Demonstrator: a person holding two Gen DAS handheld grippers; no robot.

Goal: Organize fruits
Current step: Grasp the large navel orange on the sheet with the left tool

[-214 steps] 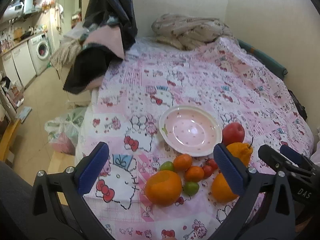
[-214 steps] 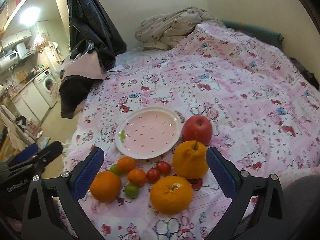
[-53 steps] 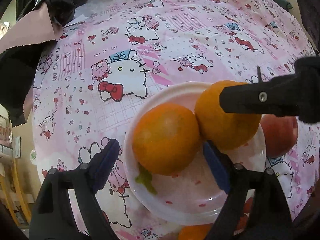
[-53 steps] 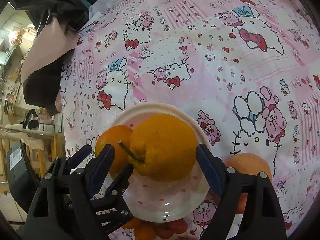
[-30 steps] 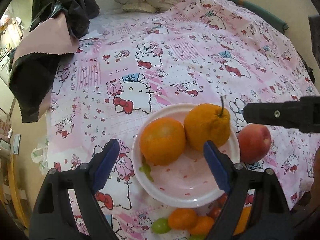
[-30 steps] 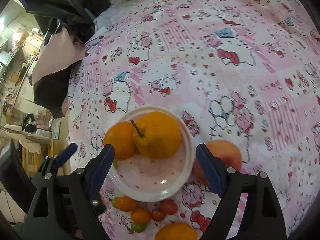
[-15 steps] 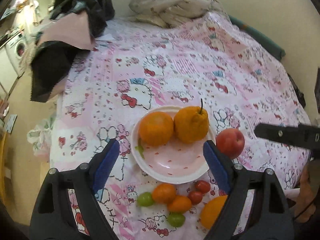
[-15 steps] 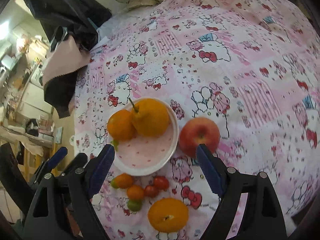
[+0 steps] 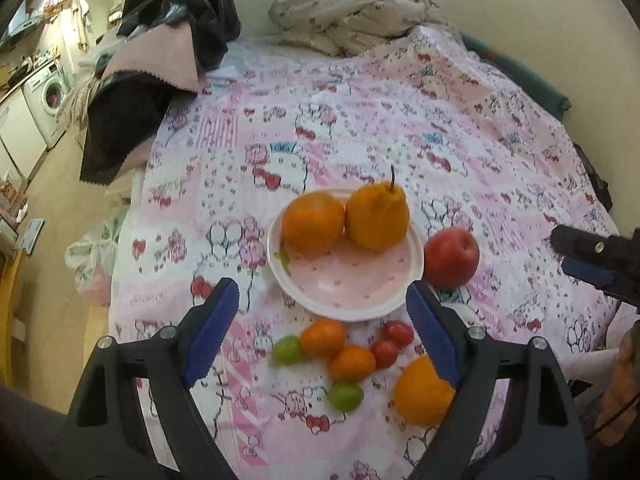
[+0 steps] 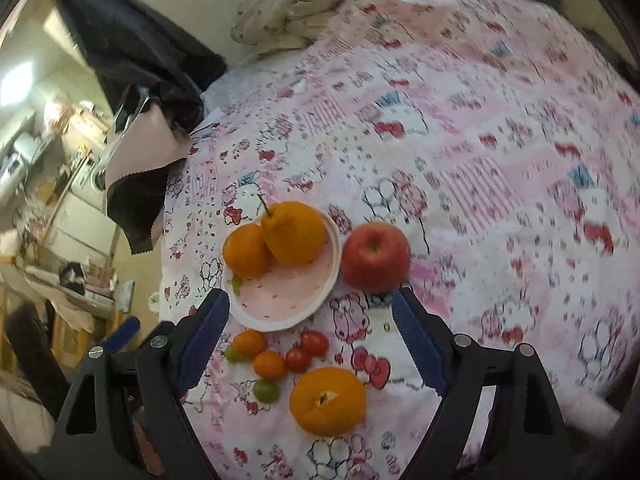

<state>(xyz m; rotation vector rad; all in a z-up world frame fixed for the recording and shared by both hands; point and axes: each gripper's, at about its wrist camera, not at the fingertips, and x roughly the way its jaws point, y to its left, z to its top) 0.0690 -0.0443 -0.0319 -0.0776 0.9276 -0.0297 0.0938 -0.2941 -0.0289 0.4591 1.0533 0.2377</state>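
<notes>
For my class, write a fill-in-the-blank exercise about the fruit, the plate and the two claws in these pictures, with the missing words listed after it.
1. The pink plate holds ____ large orange citrus fruits.
2. The red apple lies on the bedsheet beside the plate, not ____ it.
3. The left claw and the right claw are both ____ and hold nothing.
4. Among the small fruits in front of the plate, two are red, two orange and two ____.

Missing words: two; on; open; green
</notes>
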